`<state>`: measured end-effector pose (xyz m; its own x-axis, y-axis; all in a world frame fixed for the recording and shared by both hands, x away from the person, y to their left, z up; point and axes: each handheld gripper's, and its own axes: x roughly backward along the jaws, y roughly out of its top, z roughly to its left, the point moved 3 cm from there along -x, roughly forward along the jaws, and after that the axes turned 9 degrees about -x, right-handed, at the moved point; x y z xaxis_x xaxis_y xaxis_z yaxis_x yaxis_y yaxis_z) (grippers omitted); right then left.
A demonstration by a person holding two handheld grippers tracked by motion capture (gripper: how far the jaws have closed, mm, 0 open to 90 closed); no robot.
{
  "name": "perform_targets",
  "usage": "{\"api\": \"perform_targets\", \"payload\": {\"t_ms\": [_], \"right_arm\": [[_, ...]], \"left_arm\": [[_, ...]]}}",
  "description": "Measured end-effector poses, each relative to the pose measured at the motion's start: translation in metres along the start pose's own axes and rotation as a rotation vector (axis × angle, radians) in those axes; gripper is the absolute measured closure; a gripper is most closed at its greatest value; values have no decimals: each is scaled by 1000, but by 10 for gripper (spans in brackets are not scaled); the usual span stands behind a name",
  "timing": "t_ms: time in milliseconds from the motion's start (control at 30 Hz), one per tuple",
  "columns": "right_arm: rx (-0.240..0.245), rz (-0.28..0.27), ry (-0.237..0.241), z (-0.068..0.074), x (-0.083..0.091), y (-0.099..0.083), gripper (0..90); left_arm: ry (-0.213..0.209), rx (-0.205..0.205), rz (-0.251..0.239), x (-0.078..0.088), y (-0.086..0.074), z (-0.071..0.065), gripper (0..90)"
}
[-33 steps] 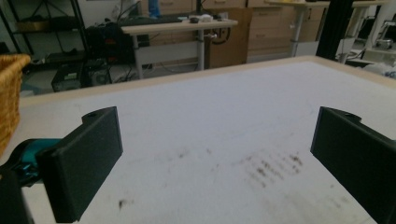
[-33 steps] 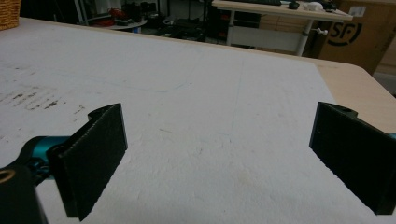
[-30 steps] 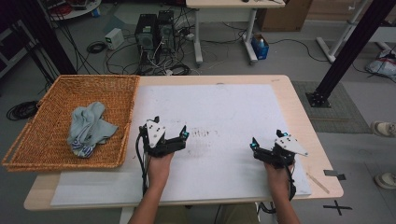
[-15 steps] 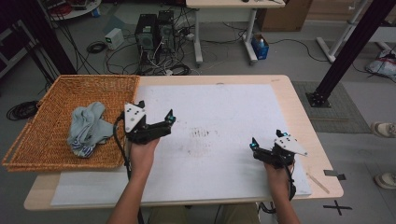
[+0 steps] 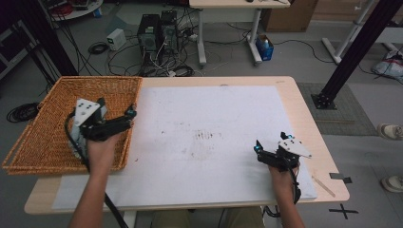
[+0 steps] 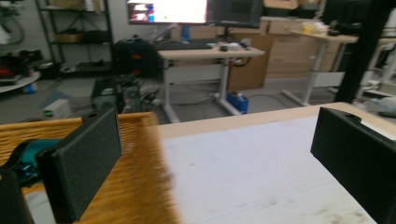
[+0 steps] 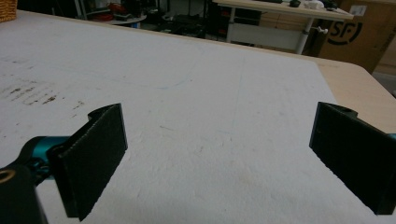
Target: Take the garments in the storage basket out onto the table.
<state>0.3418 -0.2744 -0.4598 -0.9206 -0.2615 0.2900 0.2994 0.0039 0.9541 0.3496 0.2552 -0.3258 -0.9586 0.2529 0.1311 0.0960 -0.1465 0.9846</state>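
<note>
A woven wicker basket (image 5: 43, 137) sits on the left end of the table. My left gripper (image 5: 116, 108) hovers over the basket's right half, open, with nothing between its jaws. A scrap of grey cloth (image 5: 77, 145) peeks out beneath that hand; the rest is hidden. In the left gripper view the gripper (image 6: 219, 140) has its jaws spread wide over the basket rim (image 6: 135, 177) and the white paper (image 6: 261, 172). My right gripper (image 5: 270, 140) rests low over the paper's right front, open and empty. Its (image 7: 217, 140) own view has bare white paper (image 7: 201, 93) between the jaws.
A large white paper sheet (image 5: 209, 114) with smudges covers the wooden table (image 5: 311, 137). A thin wooden stick (image 5: 325, 186) lies near the table's right front corner. Computer towers (image 5: 154, 33), cables and a desk stand on the floor behind. A black frame post (image 5: 351, 52) rises at right.
My left gripper has swung left from the middle of the paper to above the basket, covering the grey cloth. The right gripper has stayed put.
</note>
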Motion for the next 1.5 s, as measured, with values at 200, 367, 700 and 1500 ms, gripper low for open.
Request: {"api": "perform_targets", "payload": {"t_ms": [200,367,700,1500], "right_arm": [[3,3,-2,0,0,0,38],[-3,0,-4,0,0,0,38],[-8,-10,-5,-1,1,0,38],[7,3,-9,0,0,0,38]], "left_arm": [[44,-4,50,7,-11,45,20],[68,27,116,6,-25,73,20],[83,102,388,-14,-61,111,20],[63,86,926,-40,-129,130,231]]}}
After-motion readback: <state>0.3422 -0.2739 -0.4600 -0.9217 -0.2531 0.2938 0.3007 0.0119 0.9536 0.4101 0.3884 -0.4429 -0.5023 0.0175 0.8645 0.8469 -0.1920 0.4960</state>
